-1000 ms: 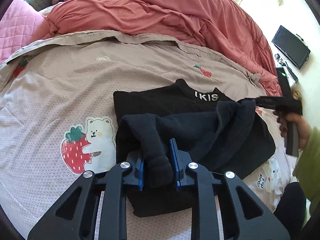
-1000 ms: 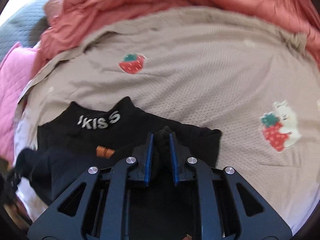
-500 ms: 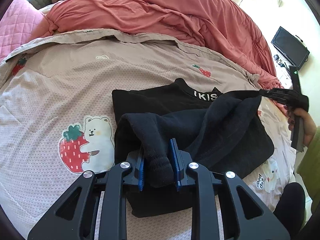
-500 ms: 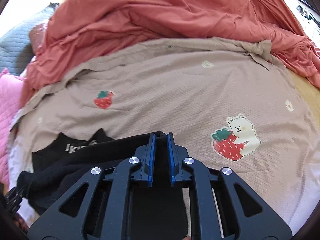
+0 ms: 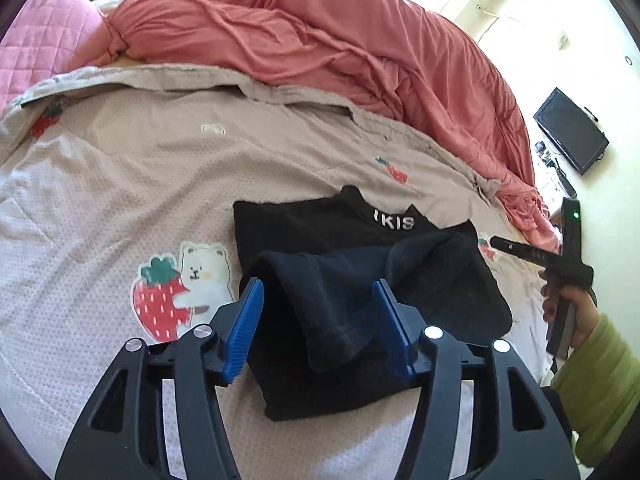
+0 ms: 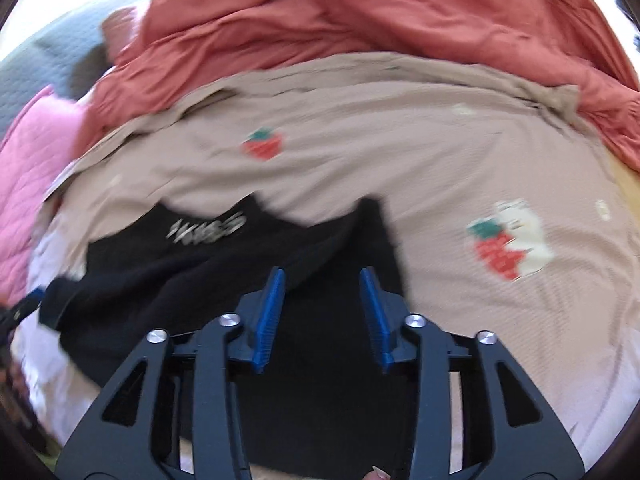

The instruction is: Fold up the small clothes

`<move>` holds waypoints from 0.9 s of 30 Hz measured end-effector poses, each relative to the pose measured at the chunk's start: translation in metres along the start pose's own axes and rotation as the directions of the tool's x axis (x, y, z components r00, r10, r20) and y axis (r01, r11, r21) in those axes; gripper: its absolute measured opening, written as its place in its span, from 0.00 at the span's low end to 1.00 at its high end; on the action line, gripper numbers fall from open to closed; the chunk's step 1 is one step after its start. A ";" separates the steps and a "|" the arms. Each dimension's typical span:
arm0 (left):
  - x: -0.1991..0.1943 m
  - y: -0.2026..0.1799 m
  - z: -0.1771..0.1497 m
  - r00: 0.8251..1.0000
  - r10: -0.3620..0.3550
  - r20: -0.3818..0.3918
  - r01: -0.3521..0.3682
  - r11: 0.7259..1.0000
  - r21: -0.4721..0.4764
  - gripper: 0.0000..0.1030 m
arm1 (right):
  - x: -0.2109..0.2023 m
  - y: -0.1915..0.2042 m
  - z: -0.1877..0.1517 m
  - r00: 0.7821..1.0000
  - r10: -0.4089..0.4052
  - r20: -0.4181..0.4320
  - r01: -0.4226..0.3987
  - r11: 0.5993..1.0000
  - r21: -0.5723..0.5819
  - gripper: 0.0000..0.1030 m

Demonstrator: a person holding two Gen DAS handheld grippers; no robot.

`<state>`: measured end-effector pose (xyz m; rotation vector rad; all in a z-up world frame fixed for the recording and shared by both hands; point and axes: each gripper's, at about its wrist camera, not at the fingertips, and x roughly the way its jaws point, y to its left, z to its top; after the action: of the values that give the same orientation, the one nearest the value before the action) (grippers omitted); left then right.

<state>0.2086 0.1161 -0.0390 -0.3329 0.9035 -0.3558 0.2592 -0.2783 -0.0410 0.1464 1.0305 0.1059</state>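
Left wrist view: the left gripper (image 5: 318, 308) stands with its jaws wide apart; they have just been opening, and the cuff of the black sweater (image 5: 360, 280) that was pinched between the blue pads (image 5: 244, 328) a second ago now lies loose between them, touching neither pad. The sweater rests on the beige bedspread (image 5: 120, 184), its lettered collar toward the red duvet (image 5: 340, 48), with the folded-over sleeve lying across the body. At the right edge the person's hand (image 5: 572, 312) holds the right gripper (image 5: 496, 243), now off the cloth where earlier it held the sleeve's other end. Right wrist view (blurred): the right gripper (image 6: 322, 276) has likewise just been opening; its jaws stand moderately apart above the black fabric, which no longer sits clamped between the pads (image 6: 270, 320)
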 end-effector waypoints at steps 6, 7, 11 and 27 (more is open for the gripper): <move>0.028 0.005 -0.012 0.994 -0.032 -0.105 0.028 0.999 -0.041 0.62 | 0.004 -0.004 0.020 0.998 -0.049 0.041 0.044 0.994 0.099 0.56; 0.032 0.004 -0.013 0.992 -0.054 -0.113 0.048 0.997 -0.053 0.62 | 0.008 -0.009 0.027 0.997 -0.065 0.043 0.059 0.991 0.121 0.57; 0.034 -0.002 -0.014 0.992 -0.061 -0.107 0.058 0.998 -0.032 0.48 | 0.039 -0.028 0.053 0.994 -0.105 -0.022 0.108 0.978 0.179 0.57; 0.021 0.016 0.005 0.961 -0.276 0.026 0.276 0.946 -0.171 0.10 | 0.030 -0.068 0.042 0.994 0.000 0.107 -0.028 0.965 0.260 0.07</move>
<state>0.2270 0.1224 -0.0575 -0.6238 0.8895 -0.5370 0.3117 -0.3435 -0.0566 0.3955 0.9340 -0.0253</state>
